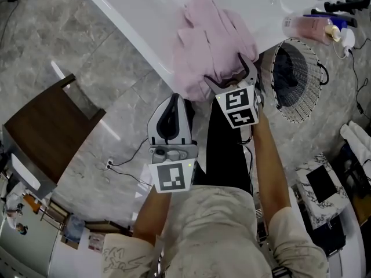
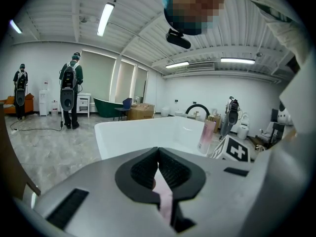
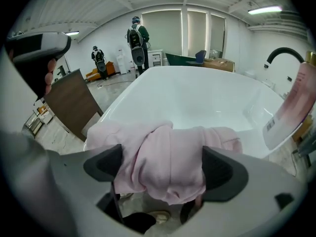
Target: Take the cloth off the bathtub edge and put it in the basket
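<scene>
– Cloth, item one: description and place?
– Pale pink cloth of soft fabric [image 1: 211, 39], bunched and draped over the near edge of the glossy white bathtub [image 1: 133, 33], part hanging down the outer wall.
– Grippers?
– Right gripper [image 1: 230, 72]: jaws spread wide, straddling the bunched fold on the edge, not yet pinching. Left gripper [image 1: 173, 104]: jaws together, nothing clamped that I can make out, just beside the cloth's lower hem.
– Handling?
– Judged light, limp and unbreakable. It will likely sag, trail and slide on the smooth tub. Best taken at the thick top fold, deep between the pads, all layers together.
– Destination?
– Round white wire-mesh basket [image 1: 298, 83], on the floor near the tub's end, something dark inside.
</scene>
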Available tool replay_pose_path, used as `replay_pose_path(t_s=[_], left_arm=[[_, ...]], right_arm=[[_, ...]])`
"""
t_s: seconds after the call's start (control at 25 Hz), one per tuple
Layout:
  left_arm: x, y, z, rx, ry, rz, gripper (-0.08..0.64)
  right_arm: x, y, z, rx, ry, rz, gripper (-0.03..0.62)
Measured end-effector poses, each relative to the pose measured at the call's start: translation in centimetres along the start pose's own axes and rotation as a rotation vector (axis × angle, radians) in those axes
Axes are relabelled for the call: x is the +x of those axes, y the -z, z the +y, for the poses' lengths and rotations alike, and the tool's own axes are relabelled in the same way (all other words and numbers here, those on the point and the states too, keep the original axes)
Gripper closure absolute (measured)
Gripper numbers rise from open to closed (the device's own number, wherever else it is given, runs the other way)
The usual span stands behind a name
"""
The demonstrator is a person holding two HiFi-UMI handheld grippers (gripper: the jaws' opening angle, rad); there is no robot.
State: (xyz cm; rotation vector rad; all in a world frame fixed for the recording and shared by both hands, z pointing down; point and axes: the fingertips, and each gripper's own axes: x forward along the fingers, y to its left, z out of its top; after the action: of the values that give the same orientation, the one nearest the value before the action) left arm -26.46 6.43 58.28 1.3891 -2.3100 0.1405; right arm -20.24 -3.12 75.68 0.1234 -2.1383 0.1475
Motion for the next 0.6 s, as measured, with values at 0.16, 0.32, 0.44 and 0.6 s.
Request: replay_pose_path(t_s=[0.16,0.32,0.44,0.6], left_arm=[[0.42,-0.13,0.21,-0.009,-0.004,-0.003,0.557],[0.7,-0.22,0.19,-0.009,-0.003,-0.003,0.557],[0.69,-0.04,0.24,-0.014,-0.004,0.002,0.557],[0.67,-0.04,-0.08,-0.016,-0.004,0.002,0.557]], right_arm=[[0.11,0.01,-0.1,-0.046,-0.029,0.035,0.146],[-0.2,-0.03,-0.68,-0.092,-0.044,0.018,0.15],[-0.4,-0.36,-0.75,-0.091,-0.038,0.0,0.234],[-0.46,-0.74,-0.65,-0.07,-0.015,-0.014,0.393]])
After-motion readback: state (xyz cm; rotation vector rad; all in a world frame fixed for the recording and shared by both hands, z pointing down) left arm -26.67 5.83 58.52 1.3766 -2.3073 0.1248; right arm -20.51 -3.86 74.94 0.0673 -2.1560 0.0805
